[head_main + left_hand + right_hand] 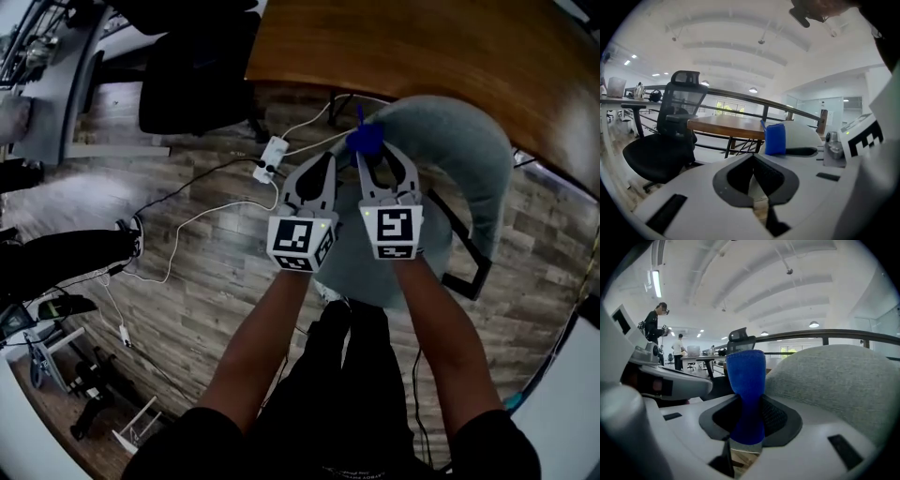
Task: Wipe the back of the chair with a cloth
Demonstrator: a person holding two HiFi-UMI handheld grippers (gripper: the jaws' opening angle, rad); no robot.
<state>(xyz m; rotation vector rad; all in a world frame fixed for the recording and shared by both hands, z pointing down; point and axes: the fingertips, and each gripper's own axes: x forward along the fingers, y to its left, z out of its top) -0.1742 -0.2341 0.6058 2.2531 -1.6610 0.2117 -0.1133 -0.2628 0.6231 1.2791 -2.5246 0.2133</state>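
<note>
Standing upright, blue cloth (746,380) is pinched by right gripper (747,411); left gripper (753,169) fingers together.

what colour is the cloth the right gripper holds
Blue; the cloth shows best in the right gripper view.

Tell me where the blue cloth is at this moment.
The blue cloth is clamped in the right gripper, top centre of the head view, at the left end of the grey chair back, below the wooden table edge.
</note>
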